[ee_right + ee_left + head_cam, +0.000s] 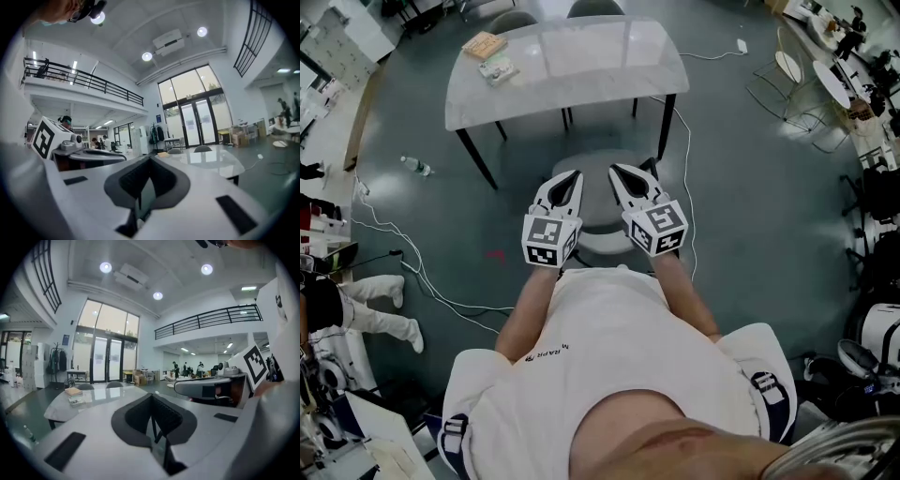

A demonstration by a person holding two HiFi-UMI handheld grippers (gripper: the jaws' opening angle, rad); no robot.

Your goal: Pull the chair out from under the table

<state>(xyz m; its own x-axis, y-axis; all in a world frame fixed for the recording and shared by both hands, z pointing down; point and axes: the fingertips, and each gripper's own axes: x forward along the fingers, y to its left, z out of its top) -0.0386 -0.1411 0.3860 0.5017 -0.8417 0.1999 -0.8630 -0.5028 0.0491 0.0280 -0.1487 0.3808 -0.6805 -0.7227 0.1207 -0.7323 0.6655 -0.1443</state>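
Note:
In the head view a grey chair [598, 211] stands on the floor just in front of the white table [572, 66], its seat mostly out from under the near edge. Both grippers are held up side by side over the seat, touching nothing. My left gripper [568, 178] and right gripper [622, 172] are shut and empty. The left gripper view looks level over its closed jaws [152, 416] at the table top [93, 397], with the right gripper [211, 386] beside it. The right gripper view shows its closed jaws [143, 187], the table [211, 157] and the left gripper [89, 157].
A book [484, 44] and a small packet [498, 68] lie on the table's left end. Two more chairs [595, 7] stand at its far side. A bottle [415, 166] and cables [394, 248] lie on the floor at left; a cable [684, 159] hangs by the right leg.

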